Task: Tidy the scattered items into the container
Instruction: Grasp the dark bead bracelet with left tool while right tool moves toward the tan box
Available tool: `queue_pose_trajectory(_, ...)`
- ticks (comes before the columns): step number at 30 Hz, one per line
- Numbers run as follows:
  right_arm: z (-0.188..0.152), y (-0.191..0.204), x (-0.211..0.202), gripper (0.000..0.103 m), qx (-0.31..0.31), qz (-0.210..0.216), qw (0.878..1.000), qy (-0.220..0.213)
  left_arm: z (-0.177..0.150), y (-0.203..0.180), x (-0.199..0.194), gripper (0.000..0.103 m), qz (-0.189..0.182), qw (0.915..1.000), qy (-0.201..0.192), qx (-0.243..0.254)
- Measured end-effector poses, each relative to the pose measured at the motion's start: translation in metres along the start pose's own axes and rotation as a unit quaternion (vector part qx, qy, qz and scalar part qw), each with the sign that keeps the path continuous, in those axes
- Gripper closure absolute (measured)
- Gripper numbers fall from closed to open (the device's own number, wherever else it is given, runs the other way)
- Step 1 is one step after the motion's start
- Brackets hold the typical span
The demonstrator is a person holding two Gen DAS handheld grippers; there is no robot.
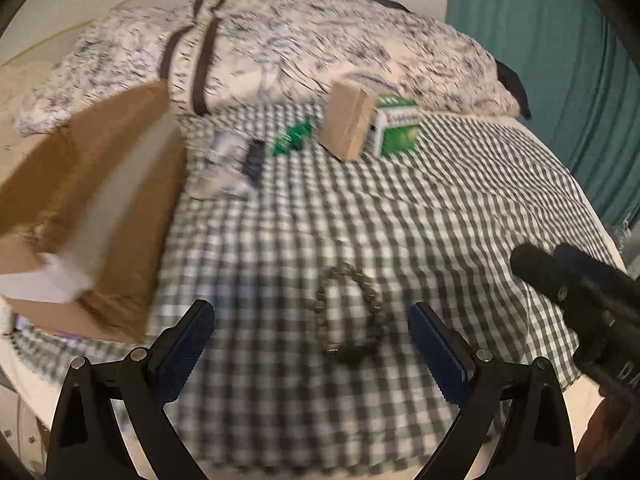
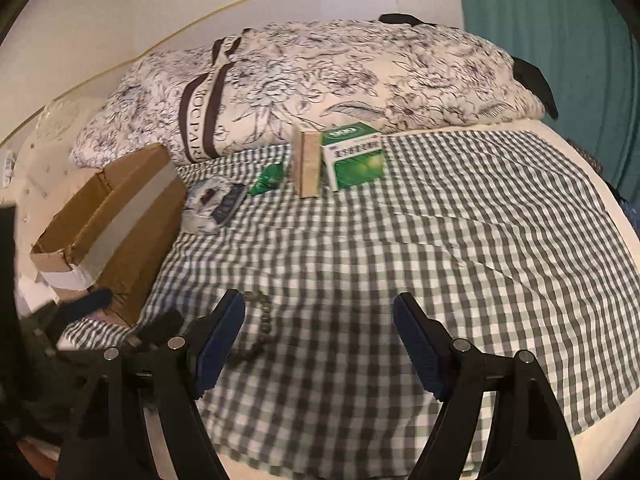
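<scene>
A dark bead bracelet lies on the green checked sheet, just ahead of my left gripper and in line with the gap between its wide open blue pads, which do not touch it. My right gripper is open over bare sheet, and the bracelet lies partly behind its left finger. An open cardboard box stands at the left. Farther back lie a tan box, a green box, a green packet and a silvery packet.
A flower-printed duvet is bunched across the far side of the bed. A teal curtain hangs at the right. The right gripper shows at the right edge of the left wrist view. The bed's near edge runs just below both grippers.
</scene>
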State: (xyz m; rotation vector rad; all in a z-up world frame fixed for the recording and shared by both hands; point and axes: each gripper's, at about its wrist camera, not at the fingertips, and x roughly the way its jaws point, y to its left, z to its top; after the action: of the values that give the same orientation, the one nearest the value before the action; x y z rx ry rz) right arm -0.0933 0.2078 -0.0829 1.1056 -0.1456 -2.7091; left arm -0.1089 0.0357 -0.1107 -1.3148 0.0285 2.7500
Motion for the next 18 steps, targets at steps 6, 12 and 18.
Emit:
queue_pose_trajectory(6, 0.010, -0.024, 0.020, 0.026, 0.002, -0.010, 1.000, 0.009, -0.005, -0.020, 0.046, 0.003, -0.003, 0.9997, 0.022, 0.005)
queue_pose_trajectory(12, 0.018, -0.047, 0.044, 0.026, 0.012, -0.009, 1.000, 0.016, -0.006, -0.020, 0.088, 0.033, 0.003, 0.9988, 0.049, -0.002)
queue_pose_trajectory(18, 0.028, -0.054, 0.079, 0.026, 0.016, 0.005, 0.999, 0.029, 0.012, -0.005, 0.091, 0.090, -0.002, 0.9991, 0.037, -0.021)
